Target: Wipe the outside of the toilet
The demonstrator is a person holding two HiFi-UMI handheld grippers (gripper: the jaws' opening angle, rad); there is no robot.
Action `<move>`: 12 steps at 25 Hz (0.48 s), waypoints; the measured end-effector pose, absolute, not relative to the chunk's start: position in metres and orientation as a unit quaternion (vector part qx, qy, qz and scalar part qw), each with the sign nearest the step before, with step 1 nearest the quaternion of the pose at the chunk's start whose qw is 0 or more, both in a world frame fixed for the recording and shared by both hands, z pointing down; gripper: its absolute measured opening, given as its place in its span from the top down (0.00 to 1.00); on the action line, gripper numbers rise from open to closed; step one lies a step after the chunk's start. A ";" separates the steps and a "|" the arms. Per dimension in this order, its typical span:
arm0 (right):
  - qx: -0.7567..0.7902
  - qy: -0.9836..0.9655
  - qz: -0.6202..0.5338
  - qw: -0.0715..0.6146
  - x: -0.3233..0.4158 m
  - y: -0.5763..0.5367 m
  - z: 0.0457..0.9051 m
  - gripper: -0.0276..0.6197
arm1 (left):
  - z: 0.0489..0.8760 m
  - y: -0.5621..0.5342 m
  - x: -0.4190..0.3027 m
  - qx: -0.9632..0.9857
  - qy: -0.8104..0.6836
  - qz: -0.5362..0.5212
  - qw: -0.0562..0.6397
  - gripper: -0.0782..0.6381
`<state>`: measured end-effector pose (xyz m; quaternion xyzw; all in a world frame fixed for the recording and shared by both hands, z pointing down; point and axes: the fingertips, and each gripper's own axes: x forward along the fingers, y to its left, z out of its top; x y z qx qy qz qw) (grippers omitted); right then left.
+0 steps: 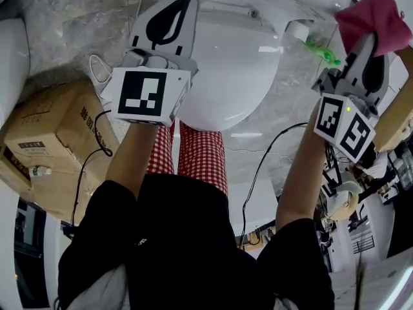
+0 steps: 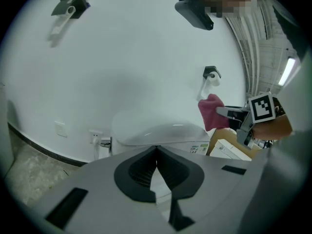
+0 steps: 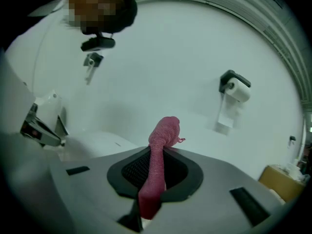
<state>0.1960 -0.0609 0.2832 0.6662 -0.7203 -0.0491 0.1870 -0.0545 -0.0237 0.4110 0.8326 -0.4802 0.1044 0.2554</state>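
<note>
The white toilet (image 1: pixel 235 63) stands with its lid down, filling the top middle of the head view; it also shows low ahead as the toilet (image 2: pixel 156 133) in the left gripper view. My left gripper (image 1: pixel 173 15) hovers over the toilet's left side, jaws shut with nothing between them. My right gripper (image 1: pixel 373 41) is held up to the right of the toilet, shut on a pink cloth (image 1: pixel 374 19). In the right gripper view the pink cloth (image 3: pixel 158 169) stands pinched between the jaws. From the left gripper view the cloth (image 2: pixel 212 112) shows at the right.
A cardboard box (image 1: pixel 55 147) sits on the floor at the left. A toilet paper holder (image 3: pixel 234 87) hangs on the white wall. A green-tipped item (image 1: pixel 322 50) lies right of the toilet. Boxes and clutter (image 1: pixel 393 121) stand at the right. Cables (image 1: pixel 258 173) trail on the floor.
</note>
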 end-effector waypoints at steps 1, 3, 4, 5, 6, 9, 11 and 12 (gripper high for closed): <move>0.644 -0.742 -0.059 0.177 0.172 -0.058 0.278 0.87 | 0.410 -0.023 -0.057 0.832 -0.483 0.103 0.254 0.88; 0.597 -0.784 -0.070 0.154 0.123 -0.051 0.270 0.87 | 0.409 -0.021 -0.062 0.828 -0.489 0.100 0.254 0.88; 0.573 -0.804 -0.071 0.140 0.098 -0.046 0.266 0.87 | 0.409 -0.020 -0.066 0.826 -0.493 0.099 0.256 0.88; 0.548 -0.824 -0.072 0.125 0.073 -0.043 0.263 0.87 | 0.410 -0.019 -0.069 0.823 -0.495 0.099 0.258 0.88; 0.522 -0.842 -0.075 0.112 0.048 -0.039 0.261 0.87 | 0.411 -0.018 -0.074 0.820 -0.499 0.100 0.261 0.88; 0.444 -0.885 -0.090 0.112 -0.020 -0.028 0.274 0.87 | 0.415 -0.017 -0.090 0.807 -0.516 0.099 0.270 0.88; 0.401 -0.904 -0.087 0.122 -0.053 -0.020 0.292 0.87 | 0.418 -0.017 -0.101 0.801 -0.524 0.099 0.273 0.88; 0.384 -0.911 -0.082 0.128 -0.066 -0.016 0.302 0.87 | 0.419 -0.016 -0.106 0.799 -0.527 0.099 0.274 0.88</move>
